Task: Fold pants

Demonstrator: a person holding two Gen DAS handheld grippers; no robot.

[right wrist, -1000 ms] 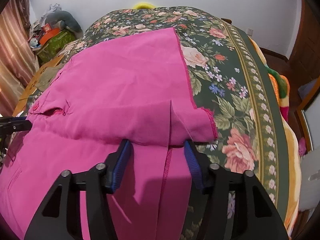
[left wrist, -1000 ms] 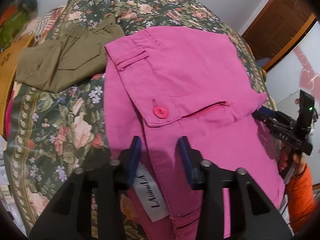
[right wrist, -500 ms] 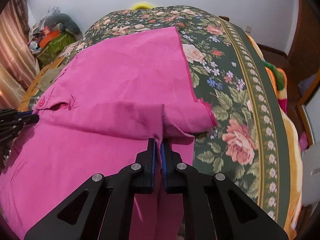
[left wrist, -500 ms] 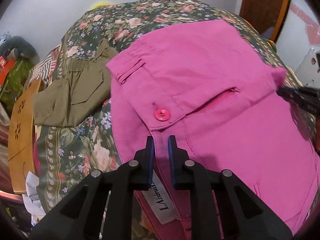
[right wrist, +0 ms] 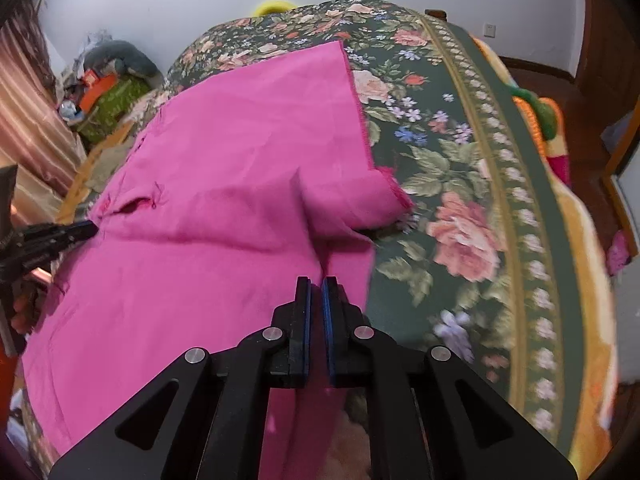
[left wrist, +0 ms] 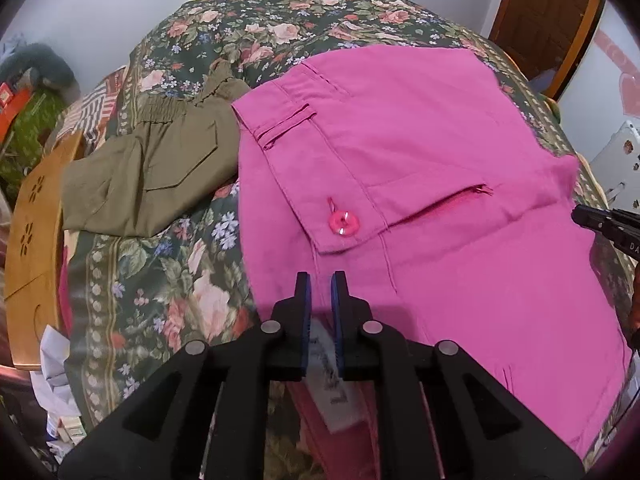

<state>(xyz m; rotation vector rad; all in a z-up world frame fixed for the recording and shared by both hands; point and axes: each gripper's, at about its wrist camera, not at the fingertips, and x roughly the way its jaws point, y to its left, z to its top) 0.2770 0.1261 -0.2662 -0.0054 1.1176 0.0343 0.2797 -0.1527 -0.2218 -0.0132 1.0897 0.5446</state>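
Pink pants [left wrist: 420, 152] lie folded on a floral bedspread [left wrist: 160, 280], with a pink button [left wrist: 343, 225] on a pocket flap. My left gripper [left wrist: 320, 292] is shut on the pants' waist edge by the white label [left wrist: 332, 380]. In the right wrist view the pants [right wrist: 224, 184] spread to the left. My right gripper [right wrist: 316, 296] is shut on the pants' near edge by the leg hem. Each gripper's tip shows at the side of the other view.
Folded olive-green pants [left wrist: 148, 176] lie left of the pink ones. A wooden board [left wrist: 36, 240] stands by the bed's left side. Clutter and a green box [right wrist: 112, 104] sit beyond the bed. A wooden door [left wrist: 540, 16] is at the far right.
Both grippers closed from open onto the pink pants' near edge. They have lifted the edge a little and the views have shifted back.
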